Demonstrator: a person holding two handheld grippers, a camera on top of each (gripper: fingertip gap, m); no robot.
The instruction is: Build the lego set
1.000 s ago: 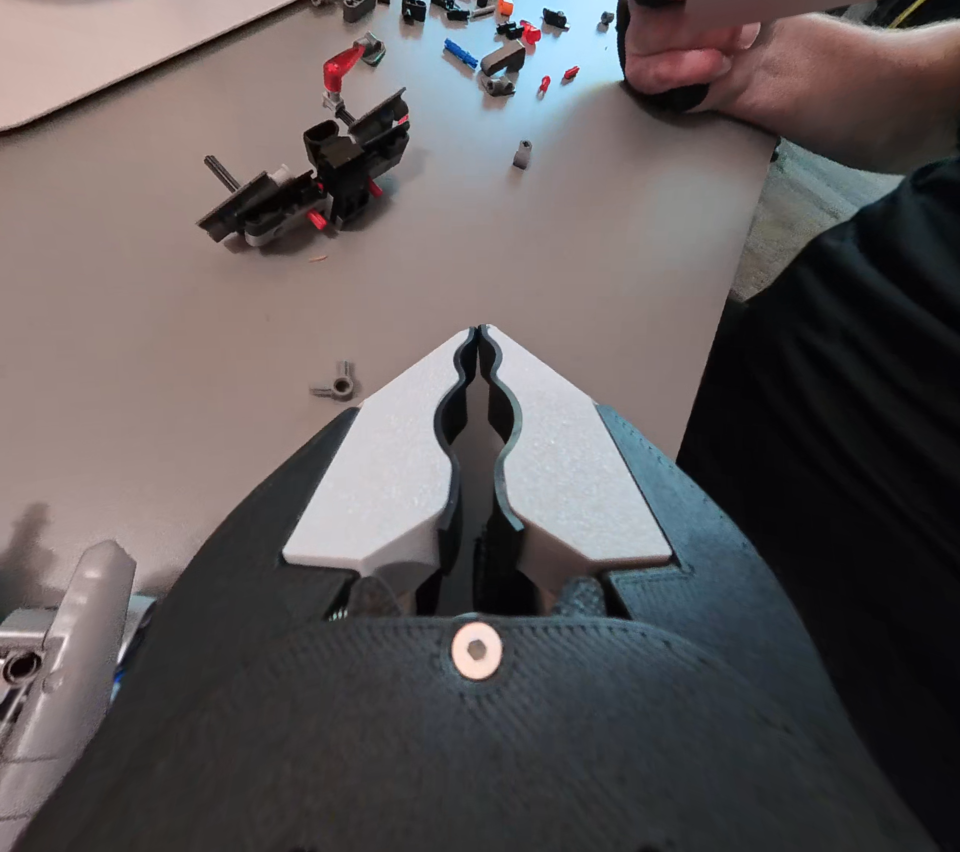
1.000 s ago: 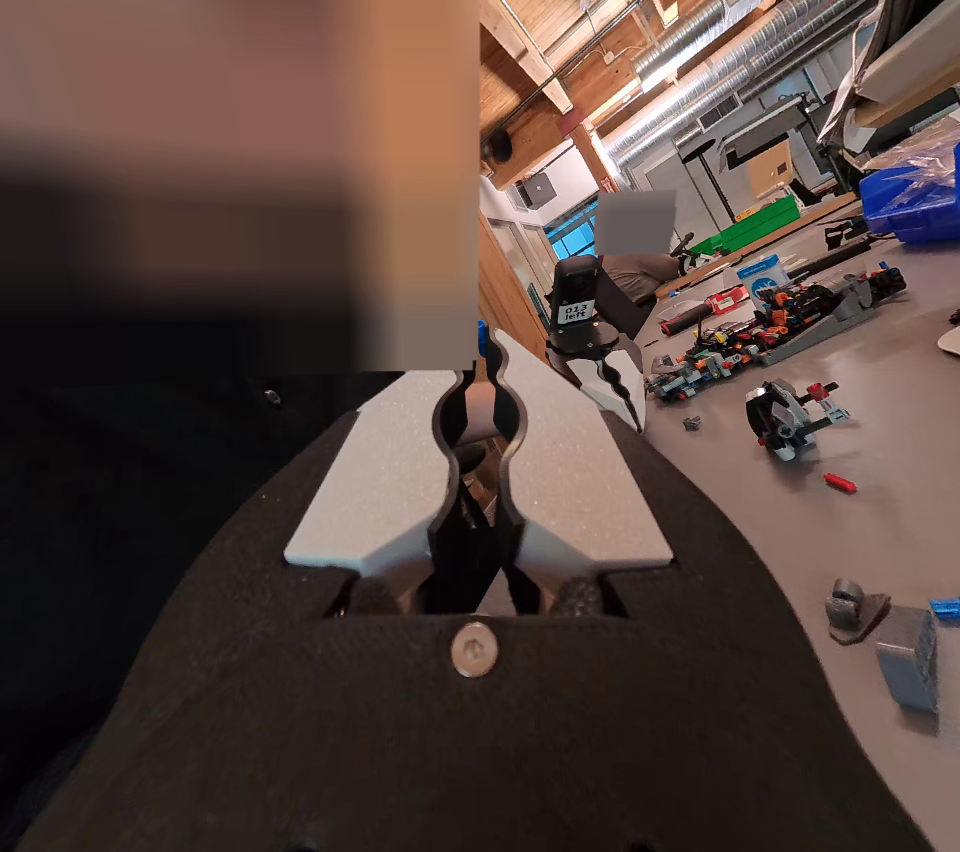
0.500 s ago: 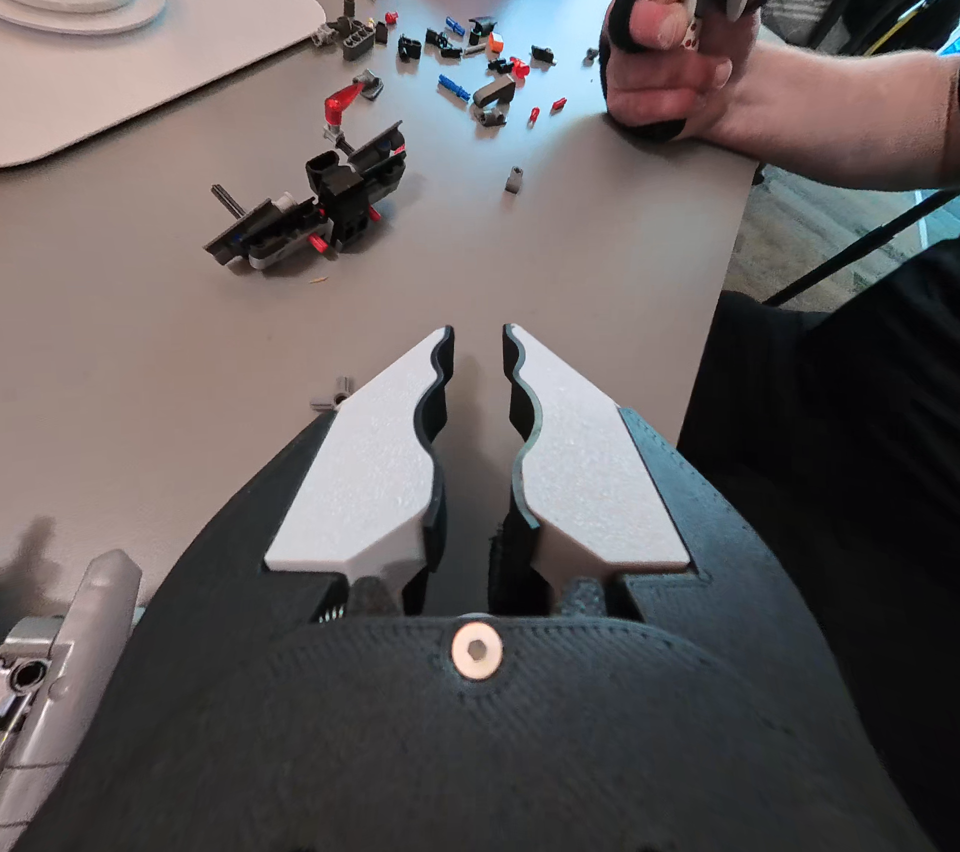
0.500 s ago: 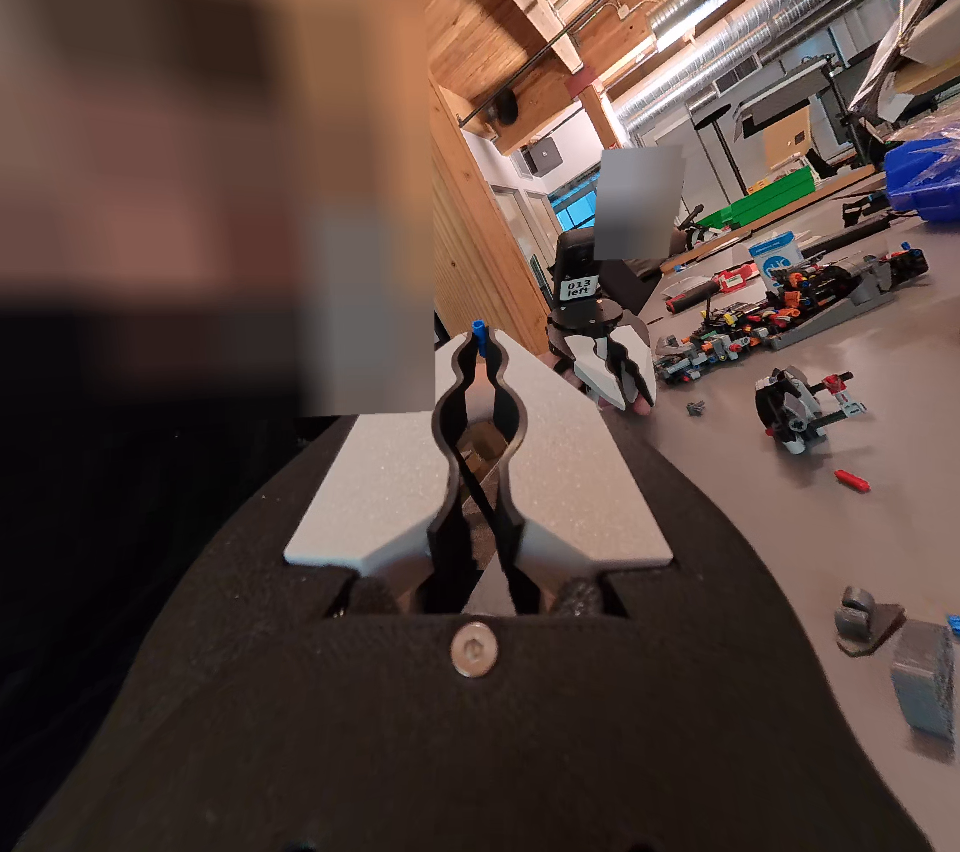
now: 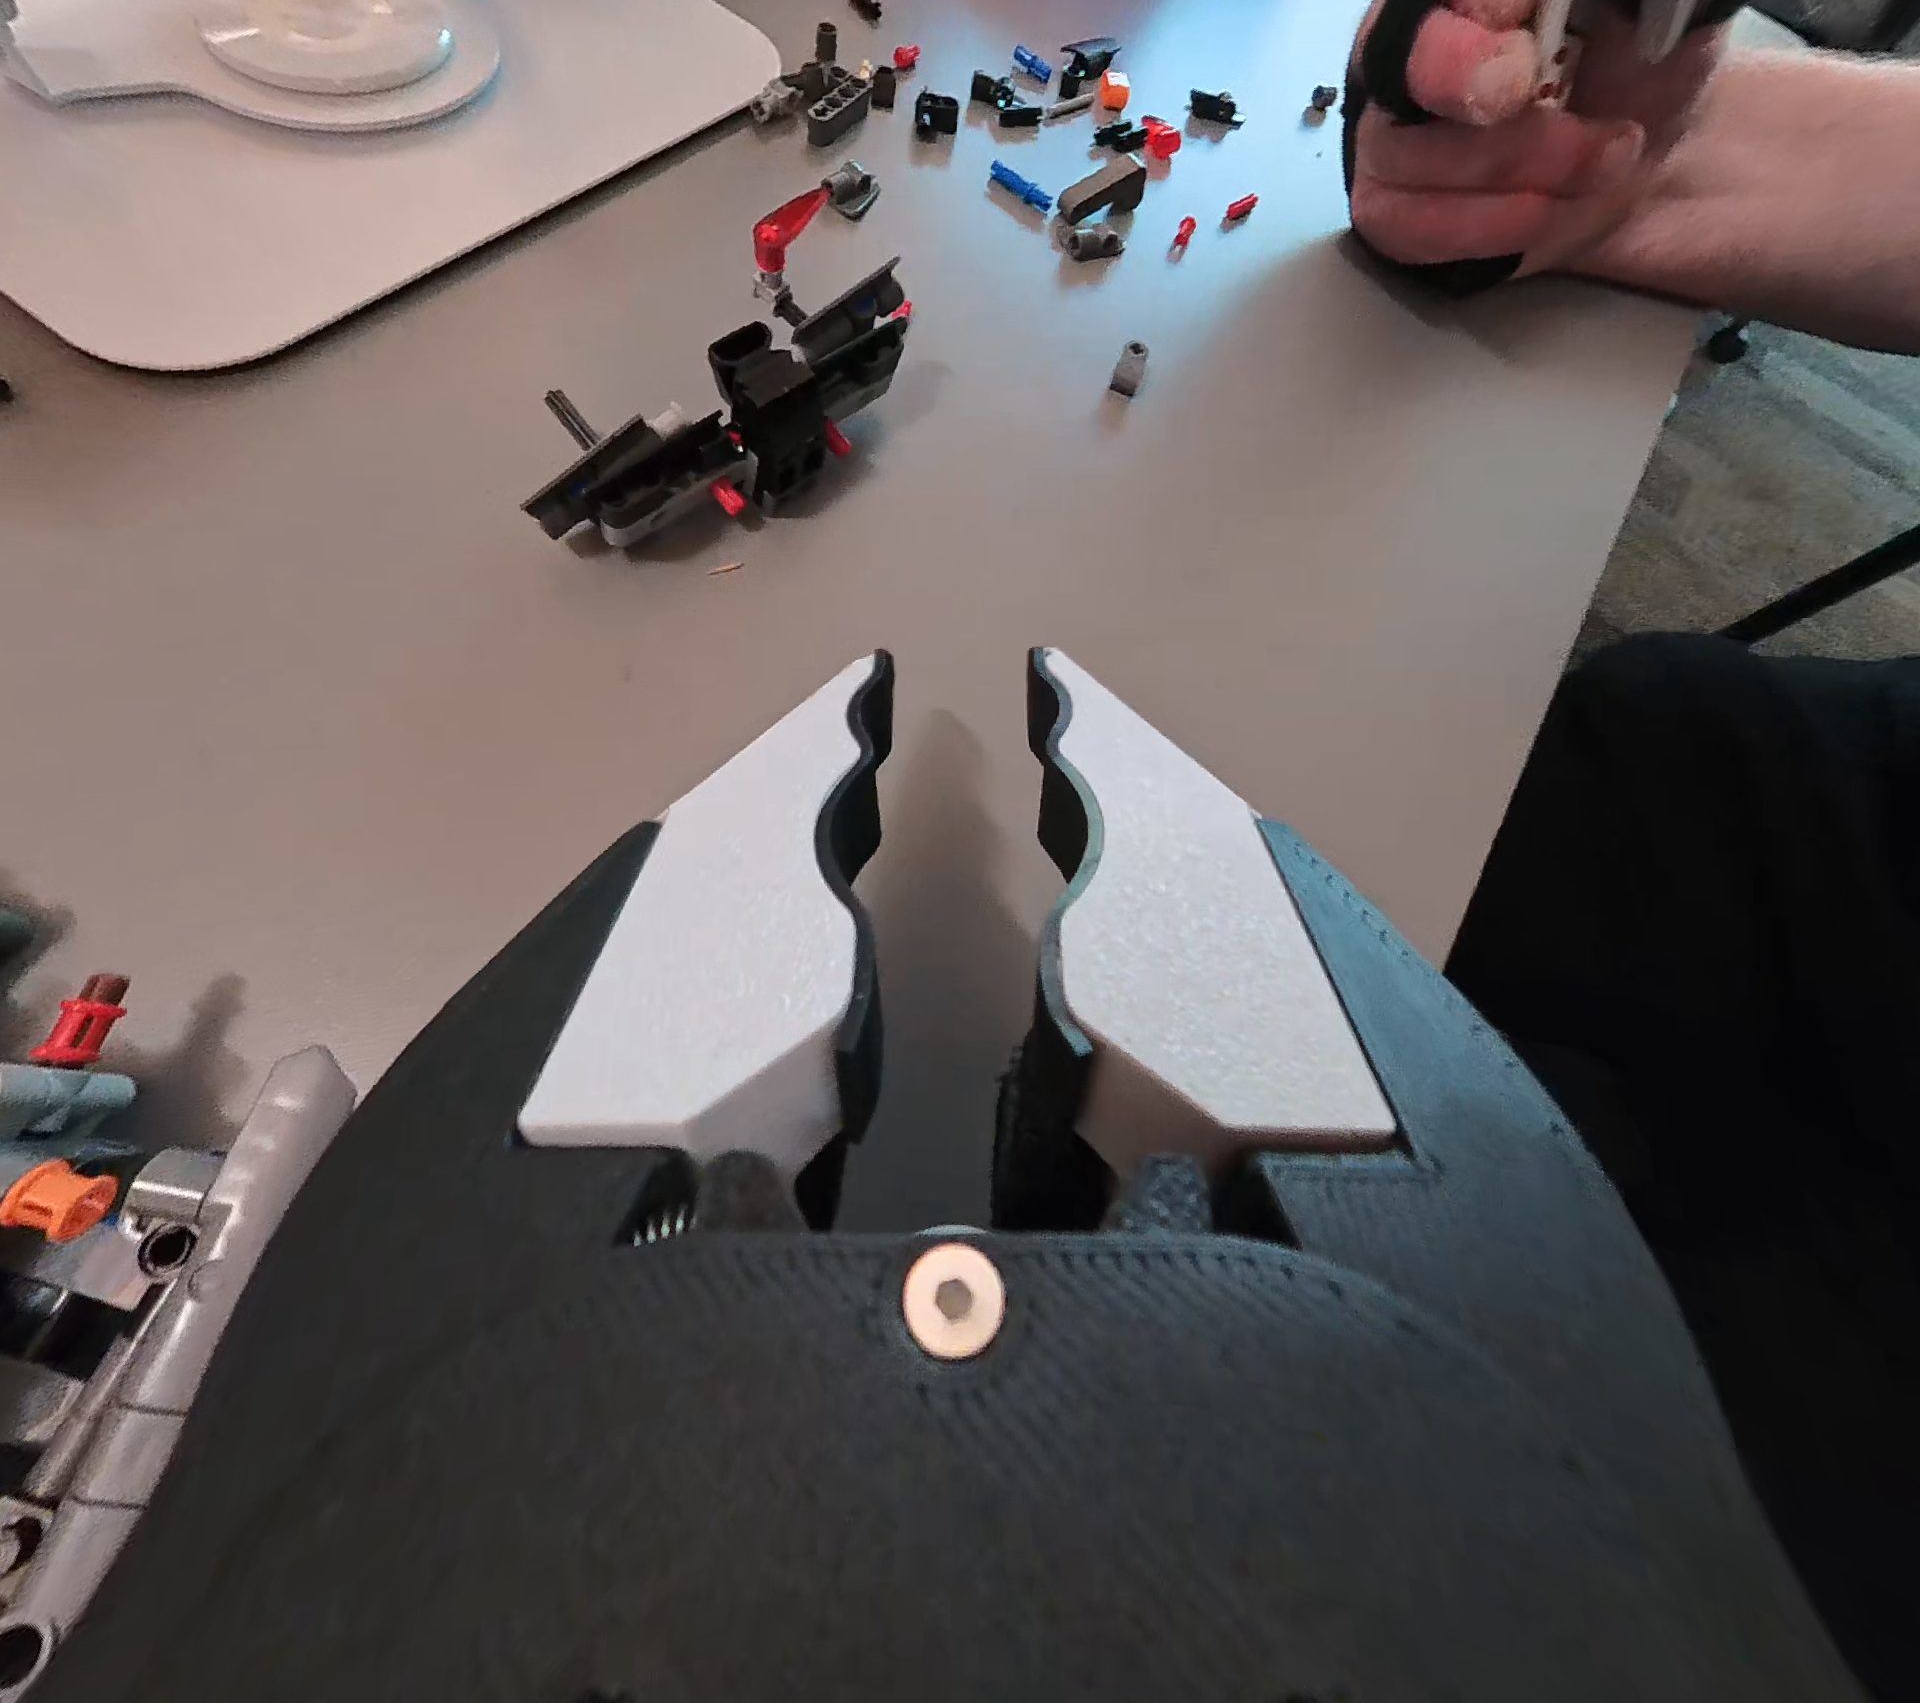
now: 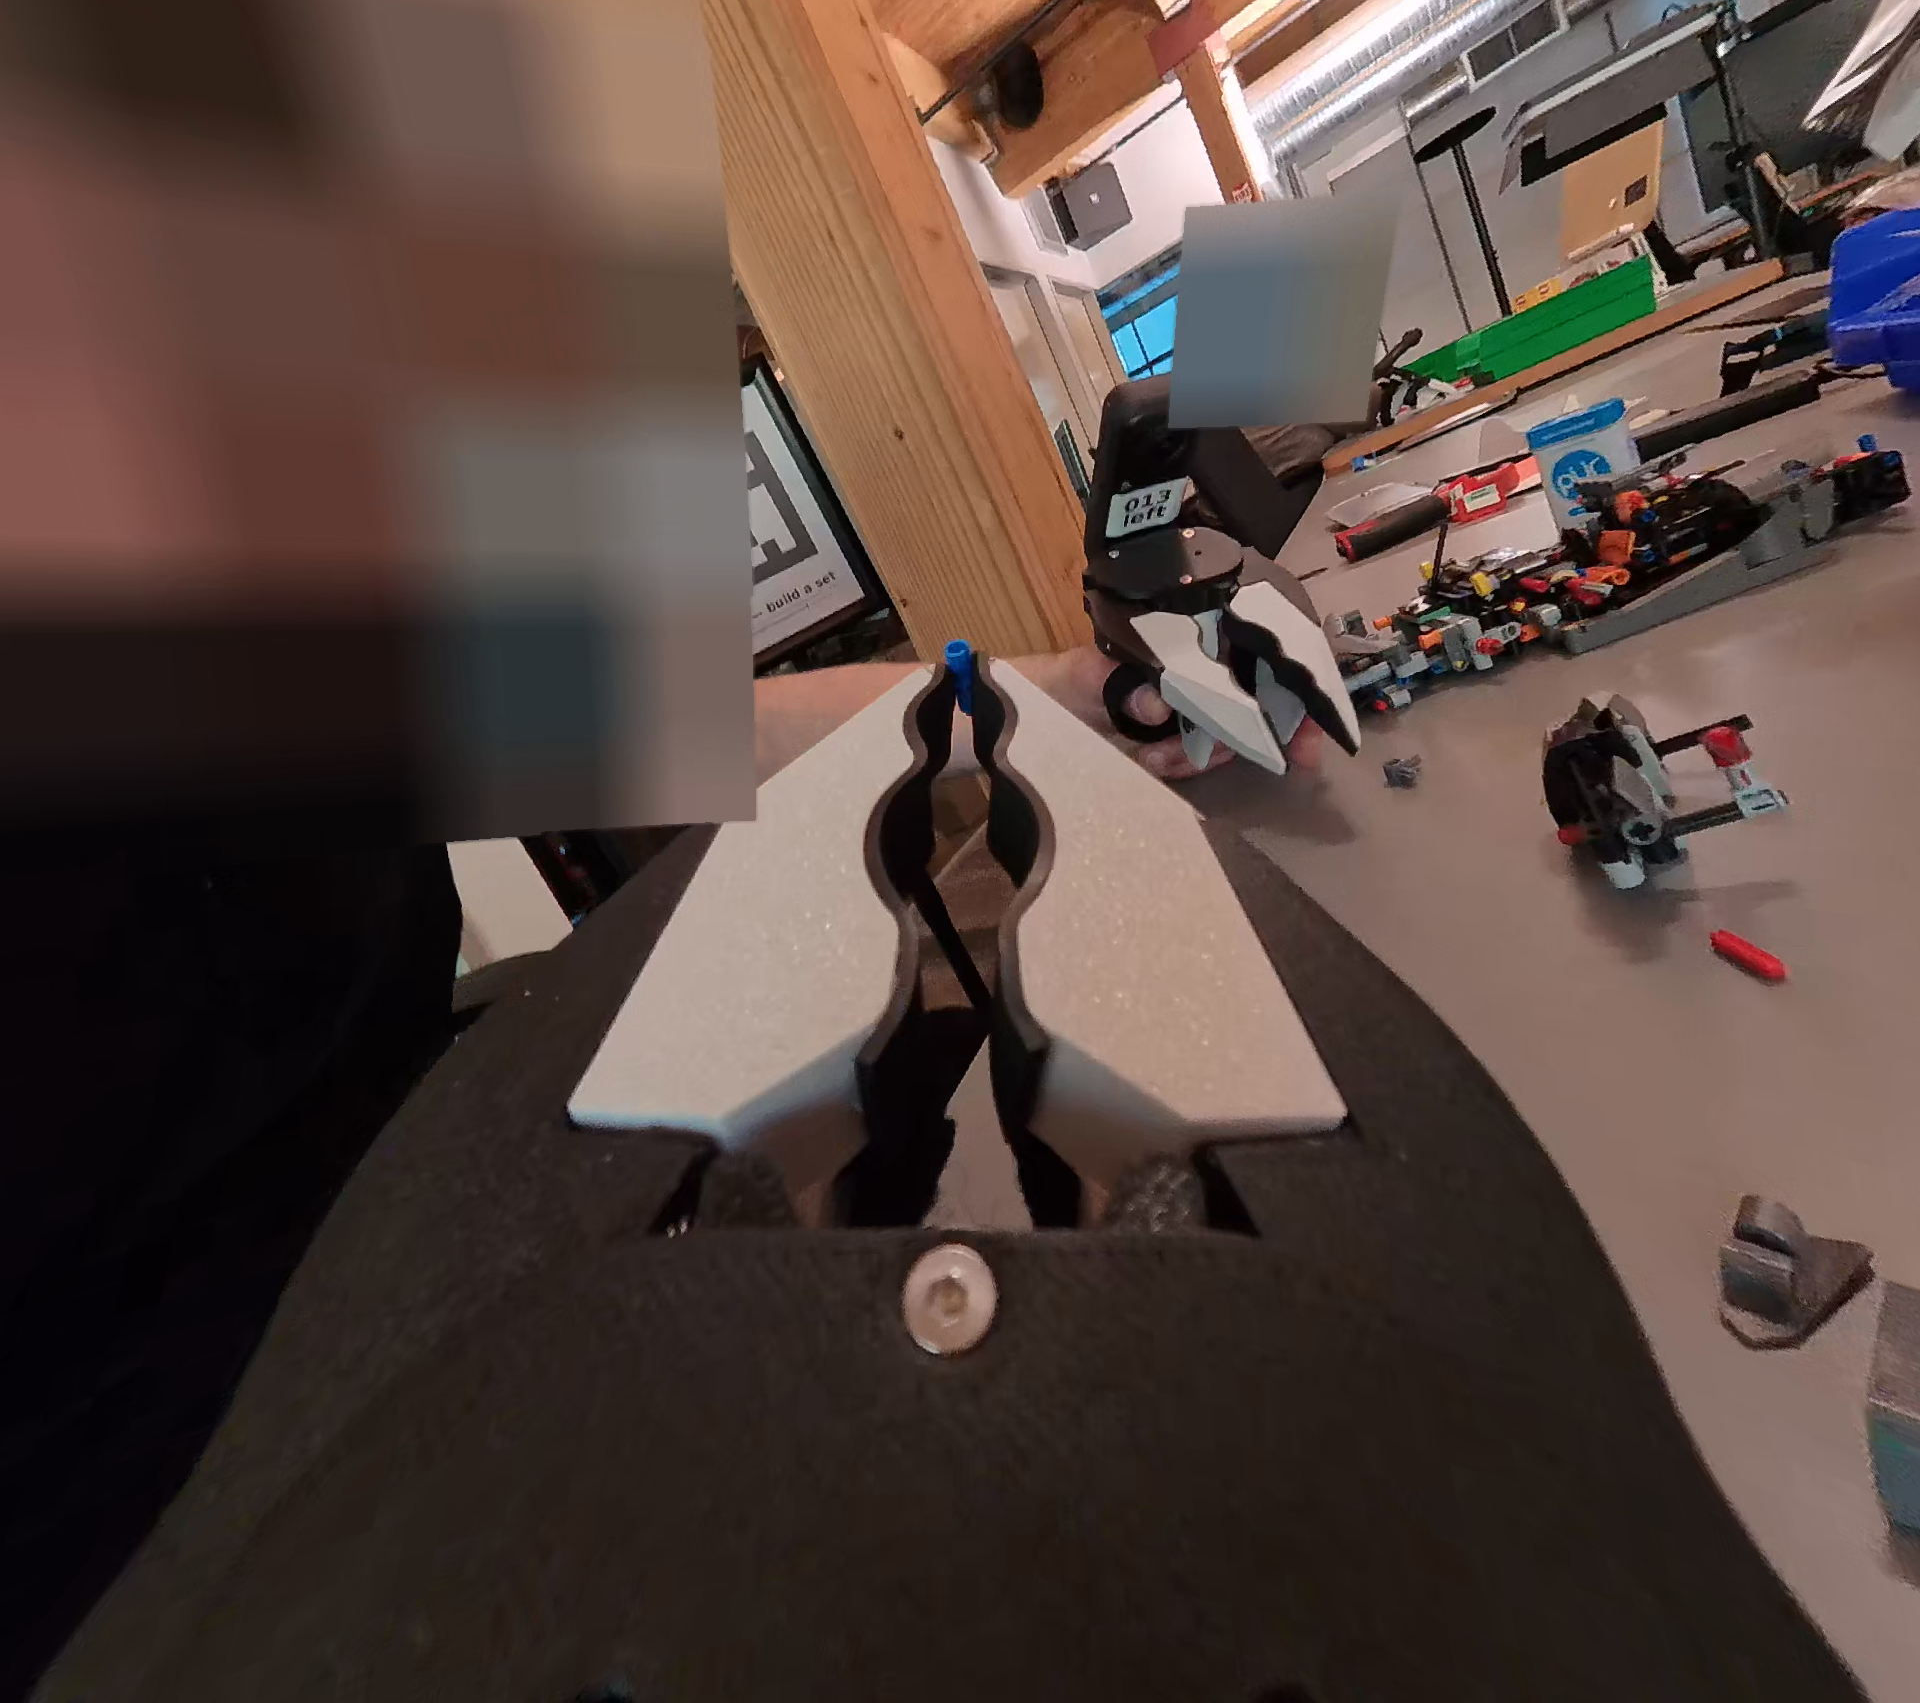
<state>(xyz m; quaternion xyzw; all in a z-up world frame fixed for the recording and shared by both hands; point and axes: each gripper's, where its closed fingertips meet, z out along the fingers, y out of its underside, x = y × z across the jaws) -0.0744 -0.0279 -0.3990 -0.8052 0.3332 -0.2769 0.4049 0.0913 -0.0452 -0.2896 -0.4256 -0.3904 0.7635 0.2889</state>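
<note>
Lego sub-assembly [image 5: 727, 417] lies partly built on the counter [image 5: 1195, 531], loose parts [image 5: 1049, 126] scattered beyond it. Our left gripper [image 5: 958, 666] hovers nearer than it, fingers apart, empty. Right gripper [image 6: 961, 679] pinches a blue pin [image 6: 960, 671]. We judge most steps remain.

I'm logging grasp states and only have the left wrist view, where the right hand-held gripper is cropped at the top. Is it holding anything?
Observer: Yes. The right hand-held gripper is shut on a small blue pin, pinched at its tips.
Operator: Which way does it point?
Observer: Roughly towards the left hand-held gripper.
Operator: What's the grey beam at my lower left?
Observer: It's part of a long multicoloured lego build stretching away beyond the left hand-held gripper.
</note>
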